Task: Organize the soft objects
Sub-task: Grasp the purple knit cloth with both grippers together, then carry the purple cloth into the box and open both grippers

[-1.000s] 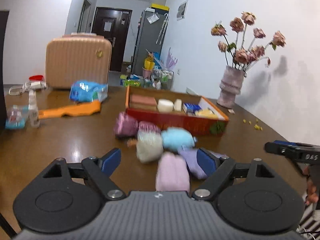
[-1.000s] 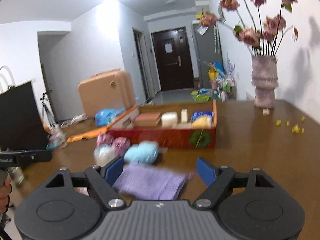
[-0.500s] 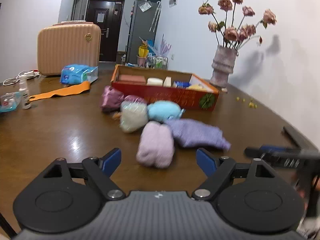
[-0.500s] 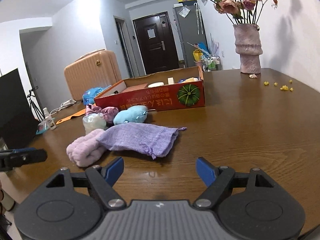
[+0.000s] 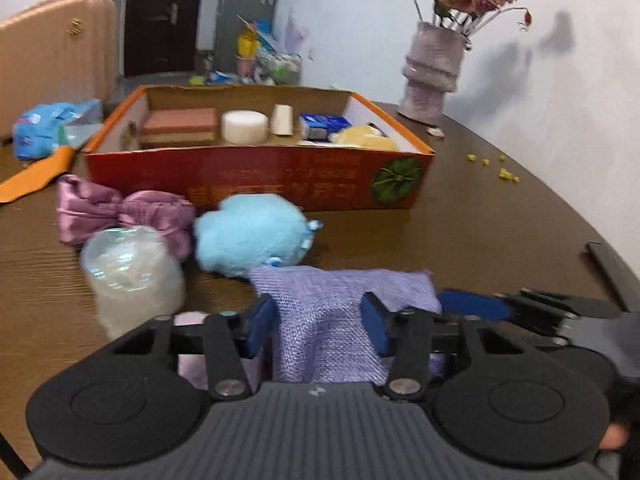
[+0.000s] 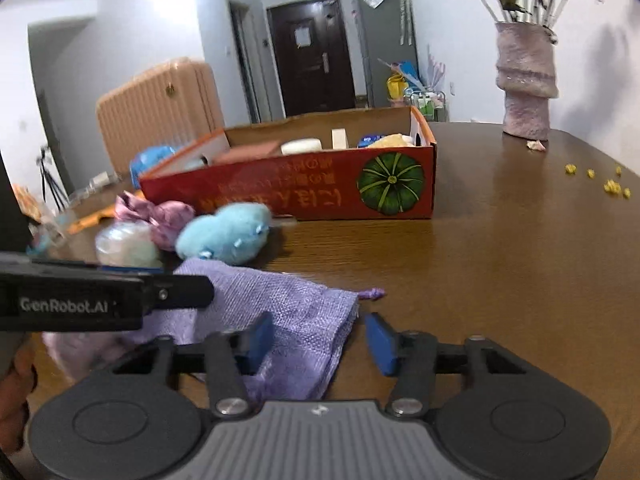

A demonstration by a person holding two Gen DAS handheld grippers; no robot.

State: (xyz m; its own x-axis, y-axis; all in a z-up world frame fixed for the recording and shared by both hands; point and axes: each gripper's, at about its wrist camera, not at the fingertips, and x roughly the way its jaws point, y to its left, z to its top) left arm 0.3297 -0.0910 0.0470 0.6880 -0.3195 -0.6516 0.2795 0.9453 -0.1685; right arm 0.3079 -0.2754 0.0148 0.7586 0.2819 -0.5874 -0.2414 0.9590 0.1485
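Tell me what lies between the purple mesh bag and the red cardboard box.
In the left wrist view, the light blue plush toy sits between the purple mesh bag and the red cardboard box, with bare wooden table to its right.

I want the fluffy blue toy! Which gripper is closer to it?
Left, I think. The left gripper straddles the purple cloth just in front of the blue plush. The right gripper sits at the cloth's far corner, off to the plush's right.
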